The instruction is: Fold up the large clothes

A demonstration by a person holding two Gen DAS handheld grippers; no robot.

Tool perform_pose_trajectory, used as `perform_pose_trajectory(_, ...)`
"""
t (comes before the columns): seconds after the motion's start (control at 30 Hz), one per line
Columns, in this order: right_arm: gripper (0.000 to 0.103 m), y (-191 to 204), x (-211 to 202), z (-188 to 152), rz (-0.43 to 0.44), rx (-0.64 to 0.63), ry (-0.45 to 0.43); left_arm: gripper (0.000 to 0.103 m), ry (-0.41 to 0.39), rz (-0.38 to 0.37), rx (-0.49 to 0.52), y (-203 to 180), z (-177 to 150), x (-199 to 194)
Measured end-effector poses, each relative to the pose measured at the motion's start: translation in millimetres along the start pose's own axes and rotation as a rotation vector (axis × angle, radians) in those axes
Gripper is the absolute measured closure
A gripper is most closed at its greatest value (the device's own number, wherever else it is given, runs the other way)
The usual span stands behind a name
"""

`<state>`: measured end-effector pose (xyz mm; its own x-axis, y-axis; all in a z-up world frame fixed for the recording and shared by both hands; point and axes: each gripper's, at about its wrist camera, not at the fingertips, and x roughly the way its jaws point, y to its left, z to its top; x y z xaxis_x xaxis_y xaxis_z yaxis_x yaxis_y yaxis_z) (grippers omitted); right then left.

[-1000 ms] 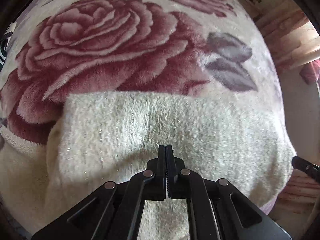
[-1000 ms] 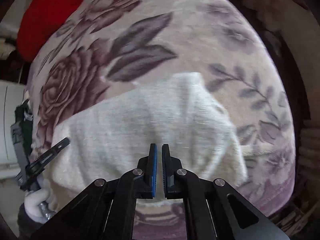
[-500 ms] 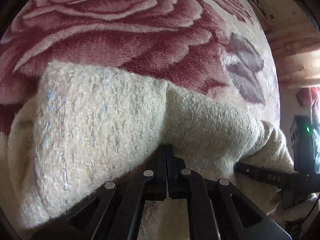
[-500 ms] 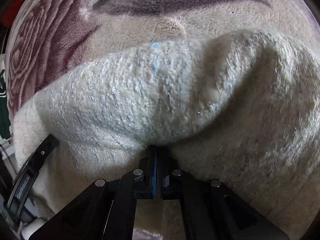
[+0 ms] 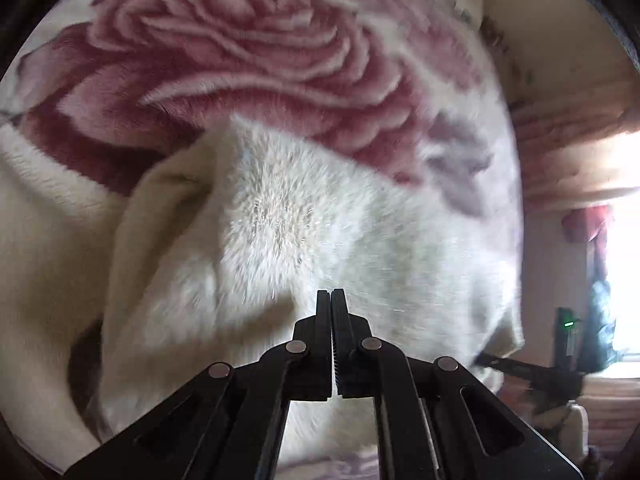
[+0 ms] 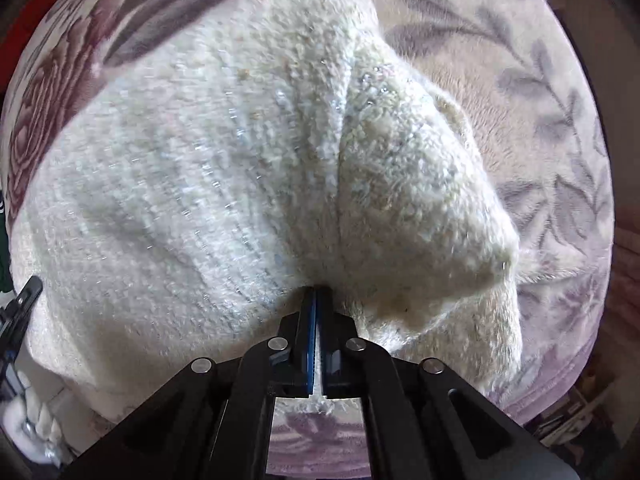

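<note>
A cream fuzzy knit garment [image 5: 288, 224] lies bunched on a rose-patterned blanket [image 5: 224, 52]. My left gripper [image 5: 331, 294] is shut with nothing visibly between its fingers, just above the garment's near part. My right gripper [image 6: 316, 292] is shut on the garment [image 6: 224, 168]; a strip of cream fabric shows between its fingers, and the cloth rises in a fold in front of it. The right gripper also shows at the right edge of the left wrist view [image 5: 532, 368].
The blanket [image 6: 540, 92] covers a bed that drops off at the right in both views. A bright window [image 5: 624, 240] and hanging cloth are at far right. Red fabric [image 6: 24, 24] lies at the upper left beyond the blanket.
Both grippers have pulled back and up from the garment. The right one has lifted a pinched fold of it. The left one is now clear of the cloth.
</note>
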<state>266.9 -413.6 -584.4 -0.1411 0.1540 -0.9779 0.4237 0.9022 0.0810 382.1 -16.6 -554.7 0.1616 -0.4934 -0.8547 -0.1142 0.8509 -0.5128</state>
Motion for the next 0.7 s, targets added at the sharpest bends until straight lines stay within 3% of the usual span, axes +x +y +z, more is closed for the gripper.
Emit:
perform_pose_trajectory(0.03,0.093,4.9,-10.9,-3.8,-0.011,-0.015,-0.021,0.099,-0.047,-0.023,-0.026,5.4,-8.3,-23.5)
perform_pose_trajectory(0.07,0.066,9.7,-19.3,-10.1,-0.007,-0.026,-0.044,0.085,-0.072,-0.035,-0.047,13.0,-15.6,-38.8)
perform_pose_trajectory(0.1,0.029,14.9,-28.8,-15.5,0.02,-0.04,-0.066,0.07,-0.091,-0.044,-0.082,24.4,-25.7,-52.0)
perform_pose_trajectory(0.13,0.015,20.1,-36.4,-21.5,0.053,-0.052,-0.078,0.029,-0.104,-0.047,-0.121,36.7,-35.4,-60.7)
perform_pose_trajectory(0.17,0.007,24.3,-40.2,-27.2,0.066,-0.062,-0.084,0.011,-0.126,-0.066,-0.172,52.8,-49.5,-68.5)
perform_pose_trajectory(0.23,0.007,37.4,-45.4,-36.5,0.069,-0.103,-0.09,0.011,-0.165,-0.129,-0.301,89.4,-82.3,-73.4)
perform_pose_trajectory(0.3,0.007,48.7,-48.4,-40.3,0.067,-0.14,-0.097,0.011,-0.137,-0.185,-0.439,124.1,-114.0,-55.2)
perform_pose_trajectory(0.4,0.007,77.9,-48.9,-39.8,0.086,-0.172,-0.071,0.011,-0.188,-0.336,-0.569,149.2,-146.4,-28.9)
perform_pose_trajectory(0.43,0.007,85.1,-46.1,-40.5,0.104,-0.176,-0.069,0.011,-0.224,-0.423,-0.601,153.5,-153.7,-15.2)
perform_pose_trajectory(0.6,0.007,113.6,-41.4,-36.0,0.163,-0.174,-0.069,0.011,-0.292,-0.571,-0.553,130.3,-138.1,30.9)
perform_pose_trajectory(0.7,0.007,117.3,-36.8,-26.3,0.17,-0.159,-0.047,0.011,-0.329,-0.571,-0.493,111.5,-120.0,42.6)
